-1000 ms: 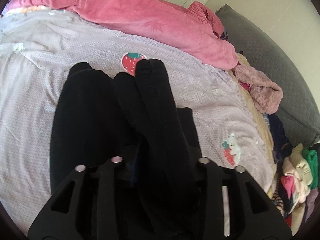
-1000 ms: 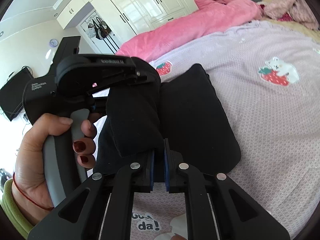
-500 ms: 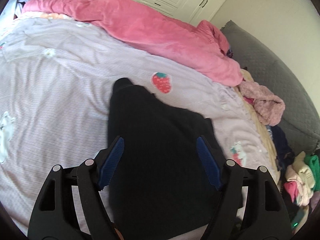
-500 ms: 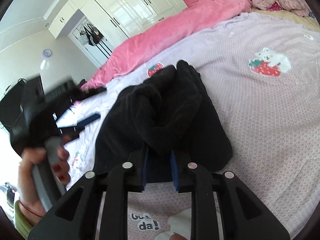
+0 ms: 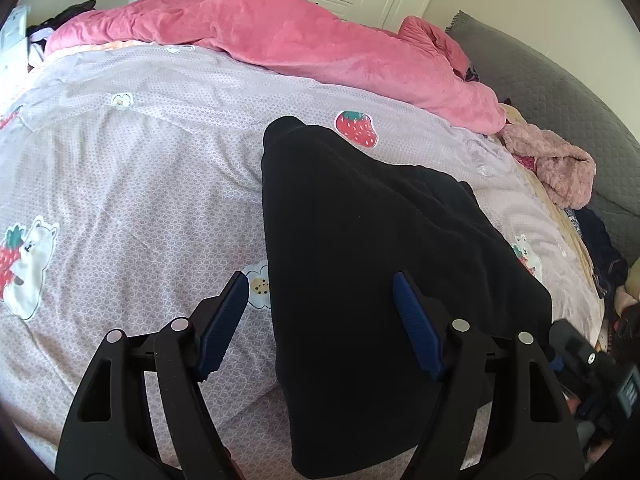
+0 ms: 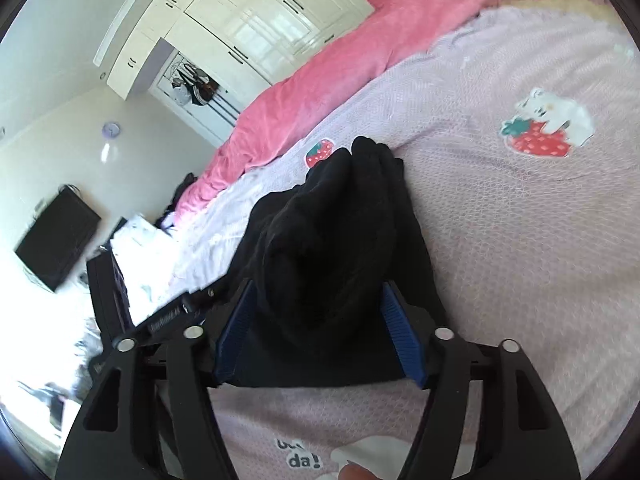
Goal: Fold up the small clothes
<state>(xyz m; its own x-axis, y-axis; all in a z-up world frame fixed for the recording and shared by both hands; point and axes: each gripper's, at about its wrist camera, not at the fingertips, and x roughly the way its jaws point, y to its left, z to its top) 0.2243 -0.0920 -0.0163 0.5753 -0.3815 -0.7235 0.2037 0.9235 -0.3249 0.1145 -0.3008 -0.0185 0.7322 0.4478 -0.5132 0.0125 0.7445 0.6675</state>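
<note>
Black garment [image 5: 372,264] lies folded on the lilac bedsheet [image 5: 132,184] with strawberry and bear prints, roughly mid-bed, far end next to a strawberry print [image 5: 356,129]. In the right wrist view the same garment [image 6: 332,240] looks bunched, a rumpled hump on top, near edge straight across between the gripper fingers. Left gripper [image 5: 320,320] is spread wide over the near part of the garment, blue pads clear of the cloth, one pad over bare sheet, the other over the black fabric; nothing pinched. Right gripper [image 6: 318,330] has its jaws opening, the garment's hump sits between the blue pads, which stand at its sides; cloth looks let go, lying on the bed, though contact at the pad edges is hard to tell. Pink duvet [image 5: 288,44] is heaped along the far side of the bed, pink fluffy clothing [image 5: 560,168] by the grey headboard [image 5: 560,92]. White wardrobe [image 6: 248,20] stands behind, dark screen [image 6: 56,236] on the wall.
</note>
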